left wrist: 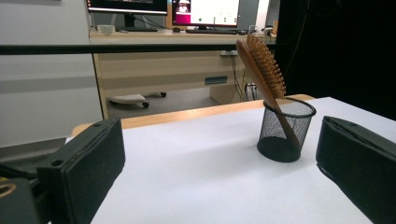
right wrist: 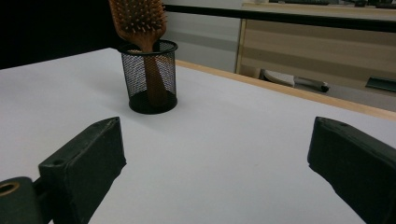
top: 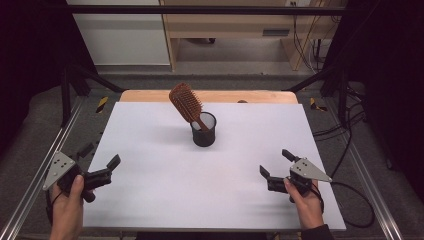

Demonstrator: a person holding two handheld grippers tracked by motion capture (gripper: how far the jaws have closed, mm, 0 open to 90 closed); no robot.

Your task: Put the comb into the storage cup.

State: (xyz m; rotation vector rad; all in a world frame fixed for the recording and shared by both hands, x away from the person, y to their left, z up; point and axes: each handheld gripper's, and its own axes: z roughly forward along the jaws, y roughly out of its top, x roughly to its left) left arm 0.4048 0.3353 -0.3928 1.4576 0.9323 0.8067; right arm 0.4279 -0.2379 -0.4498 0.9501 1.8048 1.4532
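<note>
A brown wooden paddle hairbrush (top: 186, 102) stands handle-down in a black wire-mesh cylindrical cup (top: 203, 130), its bristled head leaning out over the rim toward the far left in the high view. In the left gripper view the hairbrush (left wrist: 261, 65) tilts to the left above the cup (left wrist: 285, 129), with its bristles facing right; in the right gripper view the hairbrush (right wrist: 139, 21) rises nearly straight from the cup (right wrist: 150, 77), bristles toward the camera. The cup sits upright on the white sheet (top: 200, 175) that covers the worktop, a little beyond the sheet's middle, near the pale wooden edge (top: 225, 96) at the far side.

Both grippers are well apart from the cup, near the front corners of the sheet. The left gripper (top: 102, 169), held in the person's left hand (top: 67, 200), sits at the sheet's left edge, its jaws spread wide with nothing between them. The right gripper (top: 276, 163), held in the right hand (top: 306, 200), hovers over the sheet's right front part, jaws likewise spread and empty. Each points roughly toward the cup.

Beyond the worktop stand a light wooden desk (left wrist: 163, 60) and monitors (left wrist: 205, 11).
</note>
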